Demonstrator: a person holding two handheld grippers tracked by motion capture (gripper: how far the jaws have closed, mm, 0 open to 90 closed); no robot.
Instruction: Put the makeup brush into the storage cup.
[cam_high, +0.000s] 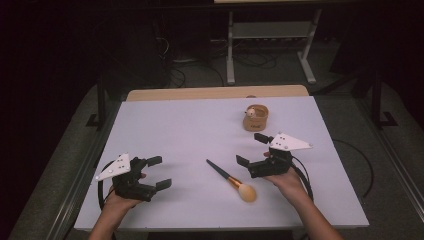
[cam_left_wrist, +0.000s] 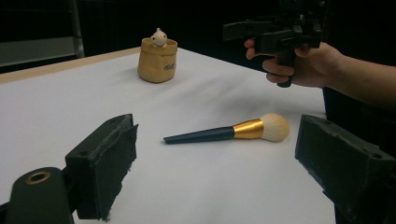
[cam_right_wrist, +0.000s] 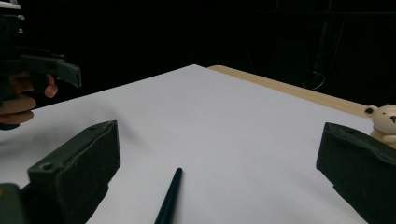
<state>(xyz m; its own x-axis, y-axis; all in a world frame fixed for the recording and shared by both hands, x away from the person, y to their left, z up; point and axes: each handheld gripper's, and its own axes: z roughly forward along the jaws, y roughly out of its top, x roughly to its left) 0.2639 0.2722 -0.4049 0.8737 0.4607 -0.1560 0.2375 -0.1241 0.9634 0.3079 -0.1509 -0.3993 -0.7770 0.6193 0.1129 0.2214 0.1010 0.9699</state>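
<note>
White tabletop (cam_high: 175, 130): my left gripper (cam_high: 159, 172) and right gripper (cam_high: 250, 148) gape empty beside the brush (cam_high: 231, 180), whose round handle could roll if nudged

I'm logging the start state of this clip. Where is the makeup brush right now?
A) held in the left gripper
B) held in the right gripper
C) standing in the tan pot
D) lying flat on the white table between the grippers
D: the makeup brush lies flat on the white table, free of the open left gripper and right gripper.
</note>
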